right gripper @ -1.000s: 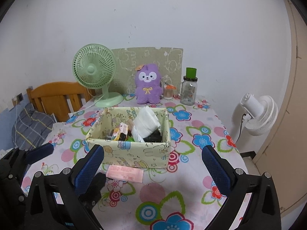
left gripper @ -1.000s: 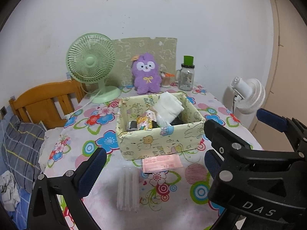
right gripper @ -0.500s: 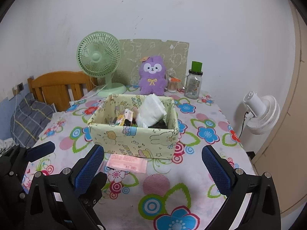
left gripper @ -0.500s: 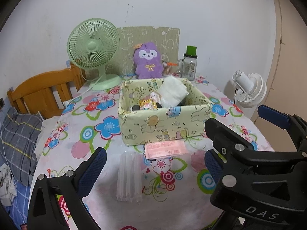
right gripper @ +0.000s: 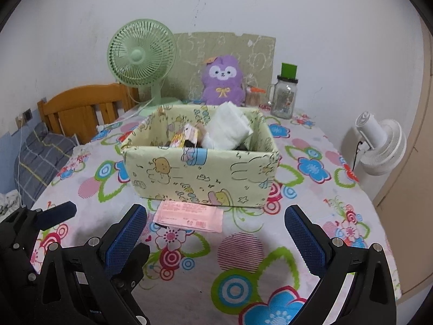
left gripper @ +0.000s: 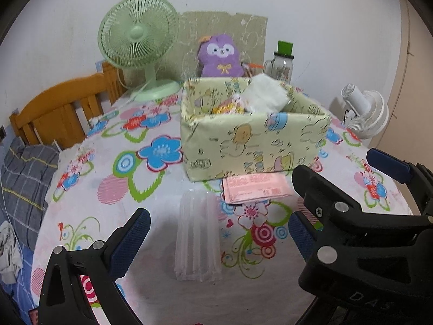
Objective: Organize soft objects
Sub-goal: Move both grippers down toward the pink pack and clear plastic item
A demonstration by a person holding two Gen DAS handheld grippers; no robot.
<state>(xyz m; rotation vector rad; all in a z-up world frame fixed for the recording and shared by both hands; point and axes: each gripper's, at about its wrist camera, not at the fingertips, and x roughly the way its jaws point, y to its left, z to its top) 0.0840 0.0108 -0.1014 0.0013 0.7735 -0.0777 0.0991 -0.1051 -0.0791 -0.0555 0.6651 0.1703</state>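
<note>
I keep both grippers, left gripper (left gripper: 216,241) and right gripper (right gripper: 216,233), spread empty; I'd pinch the clear ribbed air-cushion sleeve (left gripper: 197,238), frame centre, gently mid-body.

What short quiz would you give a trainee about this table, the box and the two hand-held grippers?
1. True or false: the pink packet lies inside the patterned box.
2. Which thing lies nearest the left hand-held gripper? A) the clear ribbed air cushion B) the purple plush toy C) the glass jar
3. Fill in: both the left and the right hand-held gripper are ____ and hold nothing.

Key: 1 false, it lies flat on the tablecloth in front of the box; 2 A; 3 open.
</note>
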